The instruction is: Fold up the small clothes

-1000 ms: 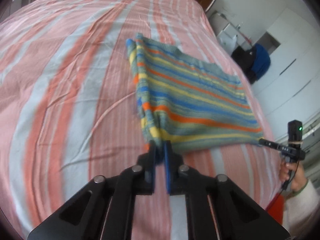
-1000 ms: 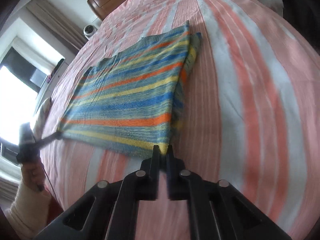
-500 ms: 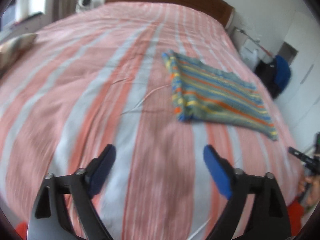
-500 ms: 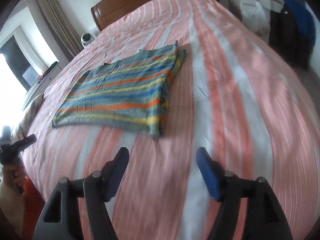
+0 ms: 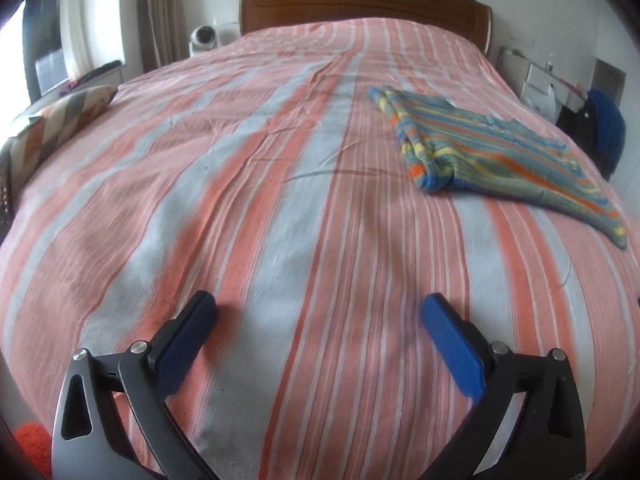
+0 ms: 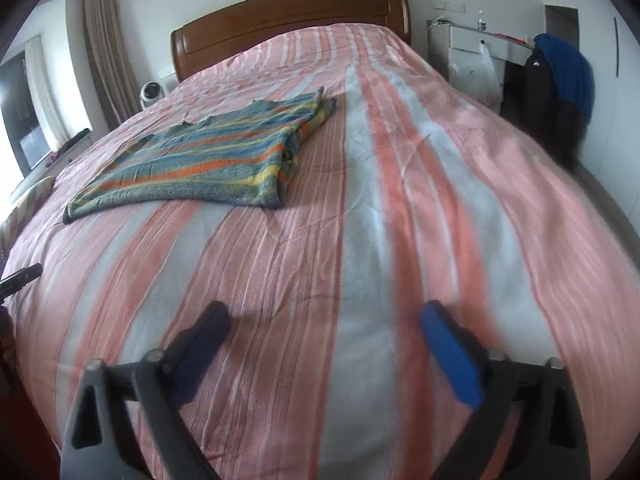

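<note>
Fold just released — both grippers are off the cloth and backed away over bare bedspread. The left gripper (image 5: pixel 318 312) has just been opening and its blue pads (image 5: pixel 452 344) now stand spread wide with nothing between them; same for the right gripper (image 6: pixel 324 318), jaws just opened out, empty.

The striped knitted garment in blue, orange, yellow and grey-green (image 6: pixel 204 156) lies flat on the pink-and-grey striped bedspread (image 6: pixel 360 240), partway up the bed towards the brown wooden headboard (image 6: pixel 288 20). It is well apart from both grippers. In the left view the same garment (image 5: pixel 480 152) shows a thick doubled edge on its left side, so one fold looks done; near corners sit a bit uneven.

Judged step: end of a fold, between grasps. Whether another fold is needed cannot be told for sure — it still looks wide. If so, the next move calls for both grippers going back in, each pinching a corner of one short edge, then carrying it across evenly without dragging the lower layers.
</note>
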Demonstrator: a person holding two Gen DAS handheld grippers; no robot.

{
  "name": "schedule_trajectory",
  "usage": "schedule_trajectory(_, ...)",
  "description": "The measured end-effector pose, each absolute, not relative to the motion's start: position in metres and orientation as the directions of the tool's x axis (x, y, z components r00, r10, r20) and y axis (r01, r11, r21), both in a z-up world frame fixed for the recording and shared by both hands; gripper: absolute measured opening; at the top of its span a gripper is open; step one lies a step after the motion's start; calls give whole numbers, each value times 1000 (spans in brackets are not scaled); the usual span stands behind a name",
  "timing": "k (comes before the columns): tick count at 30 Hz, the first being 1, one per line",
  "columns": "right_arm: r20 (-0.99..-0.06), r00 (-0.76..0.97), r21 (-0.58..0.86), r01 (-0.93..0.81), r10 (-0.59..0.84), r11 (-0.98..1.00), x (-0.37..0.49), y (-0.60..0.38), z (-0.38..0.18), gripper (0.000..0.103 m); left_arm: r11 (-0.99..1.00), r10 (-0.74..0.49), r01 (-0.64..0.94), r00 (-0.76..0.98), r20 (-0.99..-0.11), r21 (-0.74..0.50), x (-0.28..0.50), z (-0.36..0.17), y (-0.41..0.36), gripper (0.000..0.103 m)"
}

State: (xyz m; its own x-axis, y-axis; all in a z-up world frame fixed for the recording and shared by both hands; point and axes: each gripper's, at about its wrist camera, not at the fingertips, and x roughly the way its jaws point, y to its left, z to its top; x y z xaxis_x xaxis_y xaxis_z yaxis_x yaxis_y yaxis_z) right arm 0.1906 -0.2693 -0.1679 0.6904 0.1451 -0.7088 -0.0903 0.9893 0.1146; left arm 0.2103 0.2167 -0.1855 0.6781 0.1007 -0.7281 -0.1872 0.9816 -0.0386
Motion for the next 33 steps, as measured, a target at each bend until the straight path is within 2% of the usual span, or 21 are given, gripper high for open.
schedule_trajectory(10, -683, 715, 115, -100, 152, 988, 186, -266, -174, 100, 981, 138, -194, 693, -707, 2, 206, -189, 208, 103)
schedule_trajectory(33, -683, 715, 115, -98, 150, 989, 183, -265, -174, 100, 981, 138, -193, 695, -706, 2, 206, -189, 208, 103)
